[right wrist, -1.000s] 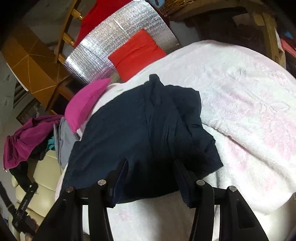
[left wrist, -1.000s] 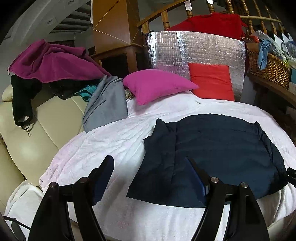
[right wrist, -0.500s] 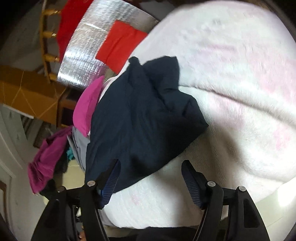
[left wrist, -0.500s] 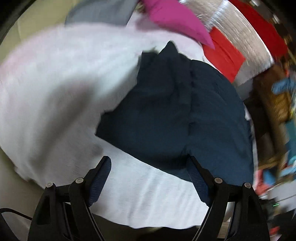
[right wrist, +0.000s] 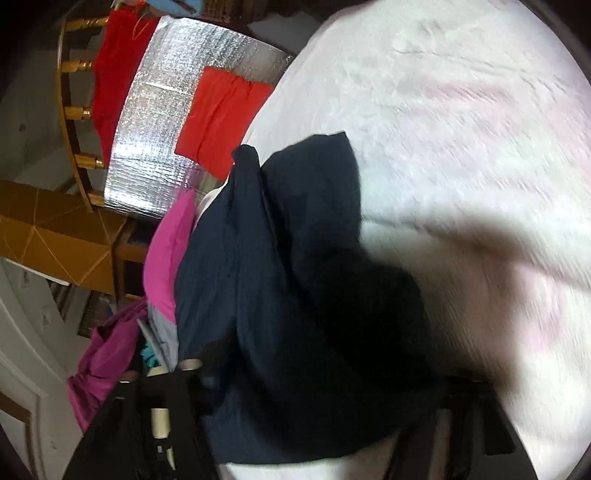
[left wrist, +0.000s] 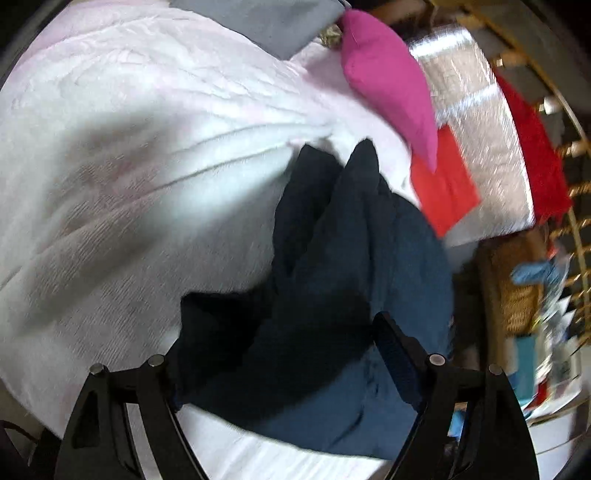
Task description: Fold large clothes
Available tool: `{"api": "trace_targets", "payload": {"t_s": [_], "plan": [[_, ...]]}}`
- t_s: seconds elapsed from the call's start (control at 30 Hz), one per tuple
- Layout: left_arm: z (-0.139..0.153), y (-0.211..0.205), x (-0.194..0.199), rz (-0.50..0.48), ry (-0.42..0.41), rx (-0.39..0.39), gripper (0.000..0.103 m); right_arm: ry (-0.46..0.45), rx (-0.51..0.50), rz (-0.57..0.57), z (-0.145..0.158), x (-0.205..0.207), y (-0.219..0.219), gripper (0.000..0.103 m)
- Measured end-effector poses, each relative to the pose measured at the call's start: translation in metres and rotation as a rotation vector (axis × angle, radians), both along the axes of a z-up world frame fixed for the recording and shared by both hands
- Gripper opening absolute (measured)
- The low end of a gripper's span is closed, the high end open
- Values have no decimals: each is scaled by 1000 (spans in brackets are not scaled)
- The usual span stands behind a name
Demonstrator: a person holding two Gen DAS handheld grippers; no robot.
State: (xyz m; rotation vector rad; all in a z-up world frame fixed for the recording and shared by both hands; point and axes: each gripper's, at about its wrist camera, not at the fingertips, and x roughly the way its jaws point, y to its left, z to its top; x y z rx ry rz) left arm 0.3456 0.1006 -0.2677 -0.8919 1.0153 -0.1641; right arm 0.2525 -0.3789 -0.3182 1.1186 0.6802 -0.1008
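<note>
A dark navy garment lies partly folded on a white-pink blanket. My left gripper is open, its fingers spread over the garment's near left end, close above the cloth. In the right wrist view the same garment fills the middle. My right gripper is low over its near edge; the cloth hides the fingertips, so the jaws' state is unclear. The blanket shows to the right.
A magenta pillow, a red cushion and a silver foil panel stand behind the garment. A grey cloth lies at the back left. A wicker basket sits on the right. Purple clothing hangs at left.
Both grippers have dropped and moved in close over the navy garment's near ends. The garment now looks bunched up, and the right fingertips have vanished into it.
</note>
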Motion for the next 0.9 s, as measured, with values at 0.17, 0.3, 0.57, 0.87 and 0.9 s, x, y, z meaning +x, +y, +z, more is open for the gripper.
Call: {"api": "trace_targets", "payload": {"t_s": [0.17,0.3,0.57,0.87,0.9], "plan": [[8,-12,8,-37,-52,52,45,21,-102,19,8,21,6,46],[26,-13,18,-18,-123,115,37,19,-98,34,9,36,13,43],[17,-3,31,-16,-79,153,50,-1,-70,28,2,56,23,43],[22,15,6,-13,-64,222,73,-31,-1,-17,8,21,15,63],[24,9,6,-29,-66,303,73,-33,-29,-15,9,18,17,63]]}}
